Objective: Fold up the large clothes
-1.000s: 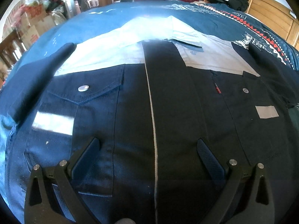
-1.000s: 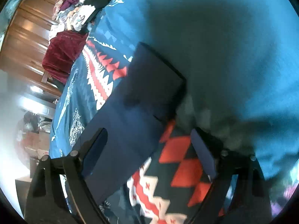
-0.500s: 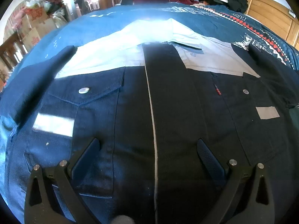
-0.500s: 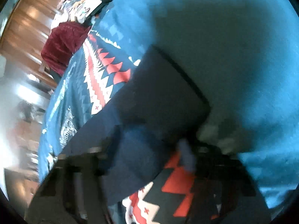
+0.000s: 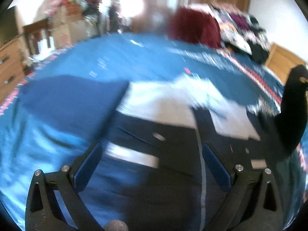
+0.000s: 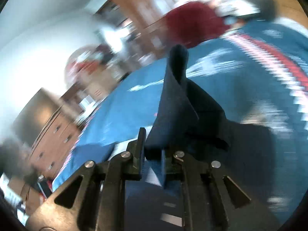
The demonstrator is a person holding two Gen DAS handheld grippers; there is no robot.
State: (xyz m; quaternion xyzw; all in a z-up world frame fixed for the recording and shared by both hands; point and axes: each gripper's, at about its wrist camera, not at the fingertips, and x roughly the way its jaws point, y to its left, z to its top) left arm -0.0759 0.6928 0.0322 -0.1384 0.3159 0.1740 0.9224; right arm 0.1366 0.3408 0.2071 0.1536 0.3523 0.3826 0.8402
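Navy shirt (image 5: 169,154) with pale-blue yoke, blue bedspread (image 5: 119,57) with red-and-white border, maroon cloth (image 5: 194,27), black gripper (image 6: 152,150)

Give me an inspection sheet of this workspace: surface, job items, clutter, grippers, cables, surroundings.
Surface: bed with a blue patterned bedspread, red-and-white band along one side.
Job's things: navy work shirt lies front up, with a pale yoke and reflective strips; its left sleeve is spread flat, its right sleeve is lifted off the bed.
Clutter: maroon garment and a pile of mixed clothes at the far end.
Grippers: left hand-held gripper open above the shirt front, holding nothing; right hand-held gripper shut on the right sleeve.
Cables: nothing seen.
Surroundings: wooden drawers, cardboard boxes, wood panelling; views blurred.
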